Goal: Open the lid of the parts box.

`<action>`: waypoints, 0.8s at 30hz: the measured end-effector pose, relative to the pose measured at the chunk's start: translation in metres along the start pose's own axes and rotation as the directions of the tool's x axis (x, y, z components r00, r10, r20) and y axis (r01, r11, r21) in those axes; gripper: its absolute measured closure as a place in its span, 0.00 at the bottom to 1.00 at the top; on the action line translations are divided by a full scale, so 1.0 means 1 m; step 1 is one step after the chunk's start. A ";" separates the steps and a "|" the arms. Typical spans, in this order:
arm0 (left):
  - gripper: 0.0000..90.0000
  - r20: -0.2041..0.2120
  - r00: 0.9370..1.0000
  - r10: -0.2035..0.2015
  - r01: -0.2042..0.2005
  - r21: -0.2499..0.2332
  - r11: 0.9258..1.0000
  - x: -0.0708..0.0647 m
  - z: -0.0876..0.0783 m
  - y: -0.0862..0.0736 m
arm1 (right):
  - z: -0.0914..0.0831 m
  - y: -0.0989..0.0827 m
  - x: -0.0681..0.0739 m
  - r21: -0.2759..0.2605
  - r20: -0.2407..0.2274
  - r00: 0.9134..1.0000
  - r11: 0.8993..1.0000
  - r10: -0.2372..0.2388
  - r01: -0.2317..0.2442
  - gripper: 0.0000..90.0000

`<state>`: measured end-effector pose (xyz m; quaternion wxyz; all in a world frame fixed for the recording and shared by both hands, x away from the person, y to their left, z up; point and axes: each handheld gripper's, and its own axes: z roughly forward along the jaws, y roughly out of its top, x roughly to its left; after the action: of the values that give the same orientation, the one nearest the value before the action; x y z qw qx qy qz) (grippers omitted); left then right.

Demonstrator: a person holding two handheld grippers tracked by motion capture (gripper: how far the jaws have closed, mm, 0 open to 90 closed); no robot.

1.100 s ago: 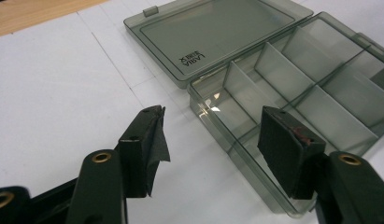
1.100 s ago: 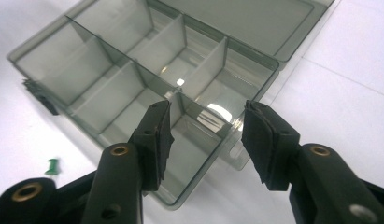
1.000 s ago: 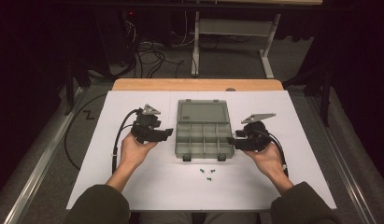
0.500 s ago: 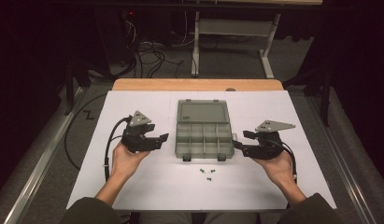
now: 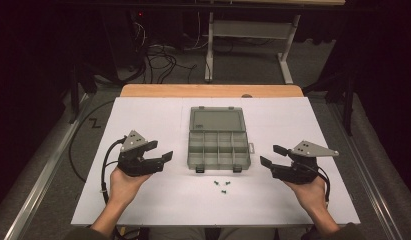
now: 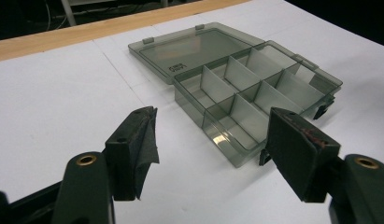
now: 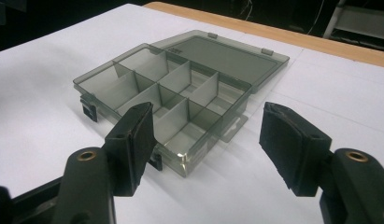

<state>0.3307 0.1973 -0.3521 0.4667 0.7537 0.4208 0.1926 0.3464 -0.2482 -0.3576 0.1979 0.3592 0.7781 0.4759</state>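
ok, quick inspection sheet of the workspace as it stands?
Surface: white table top, wooden strip along far edge.
Job's things: compartment box, lid open flat, compartments look empty; small screws loose on the table in front of it.
Clutter: nothing seen.
Grippers: left gripper and right gripper flank the box, apart from it; jaws have just been opening, nothing between them.
Cables: black cable trails from the left gripper; more on the floor behind.
Surroundings: dark room, metal frame beyond the table.
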 end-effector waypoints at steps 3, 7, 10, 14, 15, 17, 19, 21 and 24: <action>0.37 0.000 1.000 -0.007 0.007 -0.019 1.000 -0.001 -0.005 -0.006 | -0.004 -0.007 -0.001 -0.023 0.006 1.000 1.000 0.003 -0.003 0.41; 0.36 -0.005 1.000 -0.007 0.007 -0.051 0.999 -0.001 -0.011 -0.014 | -0.007 -0.015 -0.003 -0.053 0.002 1.000 0.999 0.010 -0.010 0.40; 0.35 -0.013 1.000 -0.012 0.011 -0.067 0.998 0.000 -0.013 -0.022 | -0.009 -0.022 -0.003 -0.068 0.004 1.000 0.998 0.005 -0.005 0.39; 0.35 -0.014 1.000 -0.021 0.020 -0.082 0.996 0.000 -0.014 -0.029 | -0.014 -0.028 -0.004 -0.086 0.015 1.000 0.996 0.007 -0.005 0.36; 0.34 -0.011 1.000 -0.025 0.024 -0.085 0.996 0.000 -0.015 -0.030 | -0.015 -0.029 -0.004 -0.090 0.017 1.000 0.996 0.006 -0.004 0.36; 0.34 -0.012 1.000 -0.024 0.023 -0.091 0.996 -0.001 -0.017 -0.034 | -0.015 -0.033 -0.005 -0.096 0.023 1.000 0.995 0.002 0.000 0.36; 0.34 -0.011 1.000 -0.020 0.019 -0.096 0.995 -0.001 -0.017 -0.038 | -0.015 -0.036 -0.005 -0.099 0.032 0.999 0.995 0.001 0.002 0.36; 0.33 -0.012 1.000 -0.017 0.016 -0.105 0.994 -0.001 -0.018 -0.043 | -0.016 -0.038 -0.006 -0.098 0.043 0.999 0.995 0.002 0.002 0.36; 0.33 -0.010 1.000 -0.022 0.020 -0.113 0.993 0.000 -0.019 -0.046 | -0.016 -0.041 -0.006 -0.097 0.057 0.998 0.995 -0.001 0.007 0.36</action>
<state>0.2969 0.2172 -0.3826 0.5082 0.7205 0.4198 0.2154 0.3246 -0.2744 -0.3868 0.2379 0.3609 0.7489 0.5023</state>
